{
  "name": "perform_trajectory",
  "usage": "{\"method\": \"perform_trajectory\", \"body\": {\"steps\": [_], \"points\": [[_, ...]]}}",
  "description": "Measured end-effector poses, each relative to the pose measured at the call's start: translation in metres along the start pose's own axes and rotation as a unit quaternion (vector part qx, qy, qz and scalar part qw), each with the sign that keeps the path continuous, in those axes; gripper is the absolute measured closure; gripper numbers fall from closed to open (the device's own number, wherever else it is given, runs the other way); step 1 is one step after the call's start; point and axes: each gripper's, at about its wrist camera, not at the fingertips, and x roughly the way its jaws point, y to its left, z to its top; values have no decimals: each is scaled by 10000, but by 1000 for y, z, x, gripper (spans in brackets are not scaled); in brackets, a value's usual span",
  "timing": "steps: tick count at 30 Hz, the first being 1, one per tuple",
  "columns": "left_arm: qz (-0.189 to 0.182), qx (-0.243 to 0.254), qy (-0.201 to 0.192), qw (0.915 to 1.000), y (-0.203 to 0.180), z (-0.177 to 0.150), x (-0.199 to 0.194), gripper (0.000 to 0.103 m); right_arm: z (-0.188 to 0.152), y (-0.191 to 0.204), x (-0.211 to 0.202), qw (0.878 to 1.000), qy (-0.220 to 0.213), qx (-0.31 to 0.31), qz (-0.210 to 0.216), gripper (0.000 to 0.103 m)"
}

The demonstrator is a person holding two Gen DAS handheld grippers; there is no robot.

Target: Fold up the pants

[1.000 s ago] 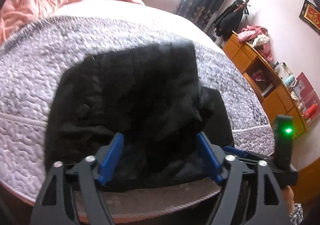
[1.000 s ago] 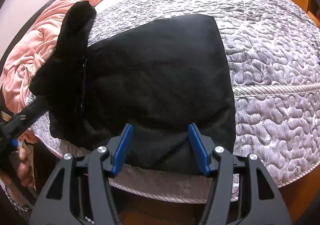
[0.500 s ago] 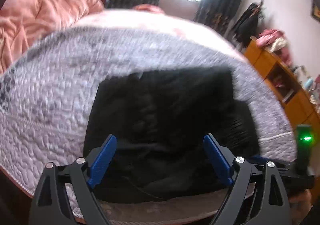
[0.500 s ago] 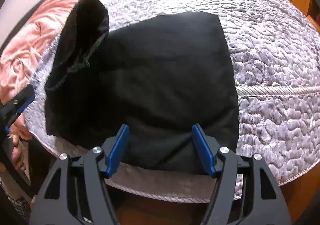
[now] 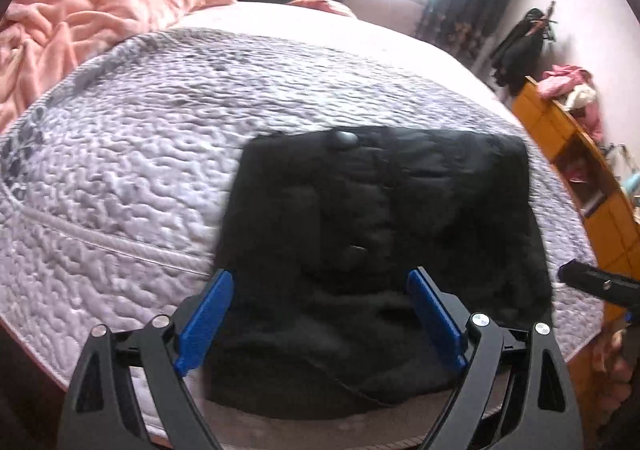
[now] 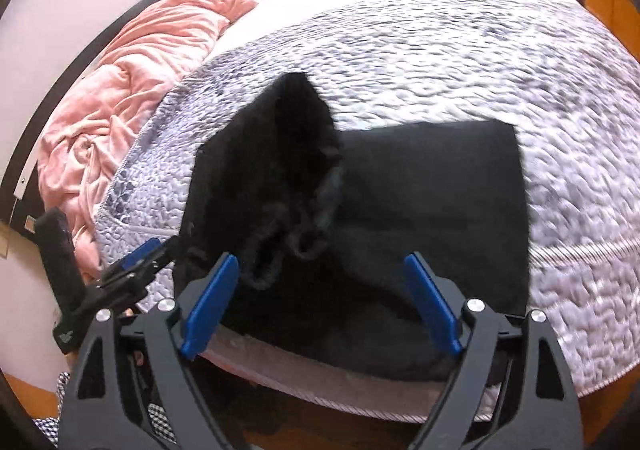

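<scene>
A: What lies ahead of the jaws?

B: A bed [image 5: 132,154] with a grey quilted cover, filling both views. A pink duvet [image 6: 132,90] is heaped far beyond the jaws, to their left. The black pants [image 5: 384,234] lie on the quilt straight ahead of both grippers, near the bed's front edge.

A: How folded do they look?

B: Nearly a compact rectangle. In the right wrist view a flap [image 6: 292,154] rises ahead of the jaws' left blue finger, bunched, not laid flat.

A: And the grippers?

B: The left gripper [image 5: 320,322] has its jaws spread wide, holding nothing, the cloth seen between them. The right gripper [image 6: 320,306] is likewise spread and empty.

A: So which step?

B: I judge a fold is just being finished or released. Next, that raised flap probably needs pressing down or re-gripping at its edge, then smoothing so the stack lies even.
</scene>
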Motion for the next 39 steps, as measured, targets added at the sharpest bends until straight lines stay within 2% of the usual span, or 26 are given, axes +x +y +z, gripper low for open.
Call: {"method": "perform_trajectory", "body": {"steps": [4,8,10,11,12,13,16,27,33,39], "points": [[175,-96,165,9997,15,3,8,13,8,9,24,9994,236,-105,-220,15],[120,-256,202,9994,25,3,7,13,4,6,54,9978,584,-33,-299,15],[108,-261,179,9994,26,4,5,13,-2,3,64,9975,641,-28,-290,27],[103,-241,159,9995,26,4,3,13,-4,2,65,9977,635,-19,-230,48],[86,-214,138,9996,25,5,1,13,-6,2,67,9978,656,12,-34,61],[66,-196,122,9997,23,6,0,13,-8,0,67,9979,643,88,60,69],[13,-169,3,9999,20,8,-7,12,-11,5,57,9987,475,-112,146,76],[-99,15,-313,9995,3,16,-30,11,-1,-6,-2,9949,-27,239,976,80],[-142,140,-336,9992,-8,17,-32,11,1,-21,-36,9956,-270,220,867,80],[-212,125,-231,9994,-16,15,-26,10,-5,-40,-30,9986,-121,275,430,79]]}}
